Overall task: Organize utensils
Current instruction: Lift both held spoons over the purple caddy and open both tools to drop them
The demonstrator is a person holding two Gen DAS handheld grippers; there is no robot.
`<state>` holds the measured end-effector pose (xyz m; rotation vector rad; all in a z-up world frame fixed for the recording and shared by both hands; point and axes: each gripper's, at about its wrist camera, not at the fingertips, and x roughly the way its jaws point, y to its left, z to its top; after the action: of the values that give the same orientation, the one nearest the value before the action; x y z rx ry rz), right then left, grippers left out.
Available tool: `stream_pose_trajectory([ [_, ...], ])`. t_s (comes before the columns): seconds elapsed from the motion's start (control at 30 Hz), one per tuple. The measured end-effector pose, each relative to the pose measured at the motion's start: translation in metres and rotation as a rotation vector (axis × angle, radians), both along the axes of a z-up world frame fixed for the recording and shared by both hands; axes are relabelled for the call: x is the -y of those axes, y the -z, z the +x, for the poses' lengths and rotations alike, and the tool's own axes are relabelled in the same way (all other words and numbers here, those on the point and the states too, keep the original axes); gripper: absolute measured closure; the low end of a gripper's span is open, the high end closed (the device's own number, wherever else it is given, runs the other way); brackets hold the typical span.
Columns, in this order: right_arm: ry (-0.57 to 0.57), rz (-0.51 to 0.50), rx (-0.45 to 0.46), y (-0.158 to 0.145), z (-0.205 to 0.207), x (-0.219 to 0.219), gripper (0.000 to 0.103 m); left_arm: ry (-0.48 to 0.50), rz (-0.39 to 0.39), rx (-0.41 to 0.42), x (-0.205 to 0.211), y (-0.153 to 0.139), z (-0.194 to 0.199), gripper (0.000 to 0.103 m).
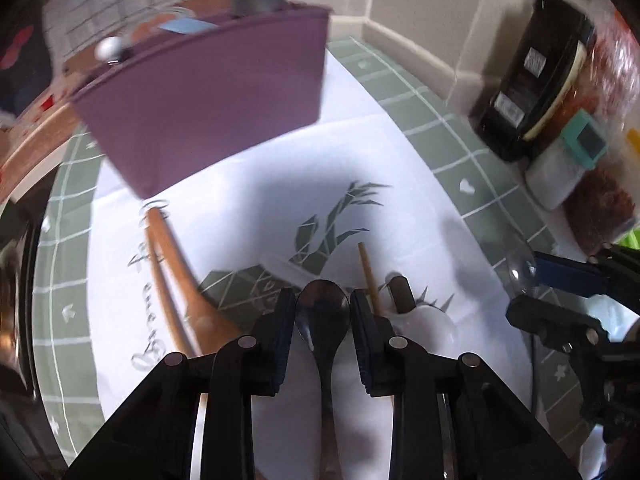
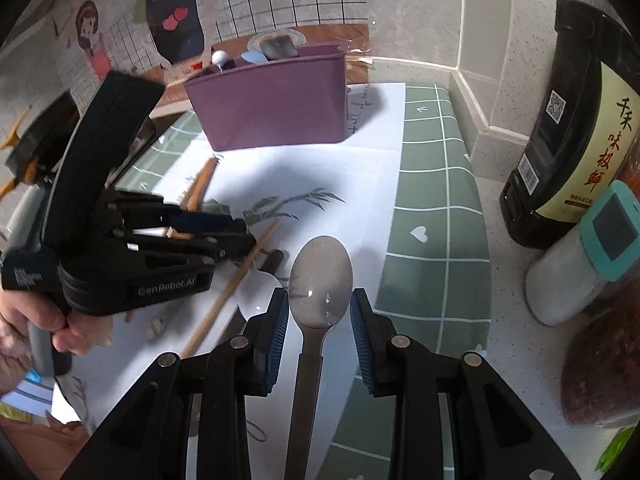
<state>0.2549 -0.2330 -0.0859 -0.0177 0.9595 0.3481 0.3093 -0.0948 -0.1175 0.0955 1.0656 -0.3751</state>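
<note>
The left hand-held gripper holds a dark metal spoon between its pads, bowl pointing forward, handle running back between the fingers. The right hand-held gripper is closed on a translucent plastic spoon with a dark handle, bowl forward in the same way. Both hover over a white printed cloth spread on the green checked counter. A purple utensil box stands at the far end of the cloth, with a few items poking out of its top. On the cloth lie a wooden spoon and a single wooden chopstick. A dark sauce bottle and a white shaker with a teal lid stand at the right, near the wall.
</note>
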Motion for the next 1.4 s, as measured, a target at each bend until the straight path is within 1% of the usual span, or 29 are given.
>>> stream_pose_trajectory([
  [0.07,0.007,0.025,0.007,-0.003,0.0,0.002,0.074,-0.05,-0.04,0.039,-0.013,-0.013,-0.012,0.074],
  [0.13,0.01,0.032,0.018,-0.007,0.0,0.002,0.074,-0.096,-0.109,0.078,-0.027,-0.03,-0.027,0.074],
  [0.17,0.01,0.031,0.024,-0.009,-0.001,0.001,0.074,-0.11,-0.13,0.099,-0.035,-0.037,-0.035,0.074],
  [0.27,0.001,0.014,0.049,-0.014,-0.004,-0.003,0.074,-0.147,-0.165,0.16,-0.052,-0.061,-0.059,0.074],
  [0.33,-0.018,-0.008,0.075,-0.018,-0.006,-0.009,0.074,-0.161,-0.172,0.198,-0.058,-0.074,-0.072,0.074],
  [0.43,-0.047,-0.025,0.102,-0.024,-0.009,-0.018,0.074,-0.179,-0.157,0.249,-0.065,-0.087,-0.087,0.074],
  [0.7,-0.098,-0.043,0.147,-0.039,-0.015,-0.034,0.074,-0.218,-0.18,0.273,-0.075,-0.096,-0.101,0.074],
  [0.8,-0.108,-0.046,0.163,-0.045,-0.016,-0.036,0.074,-0.216,-0.184,0.302,-0.075,-0.107,-0.106,0.074],
  [0.87,-0.113,-0.041,0.181,-0.052,-0.017,-0.036,0.074,-0.205,-0.189,0.333,-0.075,-0.125,-0.107,0.074],
  [0.93,-0.116,-0.024,0.222,-0.071,-0.016,-0.036,0.074,-0.186,-0.213,0.376,-0.076,-0.151,-0.103,0.074],
  [1.0,-0.124,-0.015,0.278,-0.098,-0.012,-0.036,0.074,-0.169,-0.232,0.44,-0.079,-0.187,-0.096,0.074],
  [1.03,-0.125,-0.018,0.333,-0.121,-0.008,-0.035,0.074,-0.159,-0.25,0.491,-0.081,-0.214,-0.09,0.074],
  [1.13,-0.119,-0.008,0.48,-0.19,0.004,-0.034,0.074,-0.14,-0.286,0.587,-0.086,-0.27,-0.075,0.074],
  [1.2,-0.083,-0.004,0.582,-0.234,0.015,-0.034,0.074,-0.145,-0.274,0.673,-0.085,-0.3,-0.065,0.074],
  [1.23,-0.063,-0.003,0.624,-0.251,0.02,-0.034,0.074,-0.147,-0.247,0.718,-0.083,-0.313,-0.059,0.074],
  [1.27,-0.046,-0.002,0.658,-0.264,0.026,-0.035,0.074,-0.151,-0.232,0.743,-0.082,-0.319,-0.053,0.074],
  [1.3,-0.032,-0.004,0.684,-0.275,0.033,-0.037,0.074,-0.155,-0.225,0.753,-0.081,-0.324,-0.045,0.074],
  [1.33,-0.019,-0.007,0.701,-0.284,0.042,-0.039,0.074,-0.155,-0.226,0.746,-0.082,-0.326,-0.034,0.074],
  [1.4,0.0,-0.015,0.718,-0.29,0.06,-0.044,0.074,-0.163,-0.223,0.736,-0.085,-0.323,-0.019,0.074],
])
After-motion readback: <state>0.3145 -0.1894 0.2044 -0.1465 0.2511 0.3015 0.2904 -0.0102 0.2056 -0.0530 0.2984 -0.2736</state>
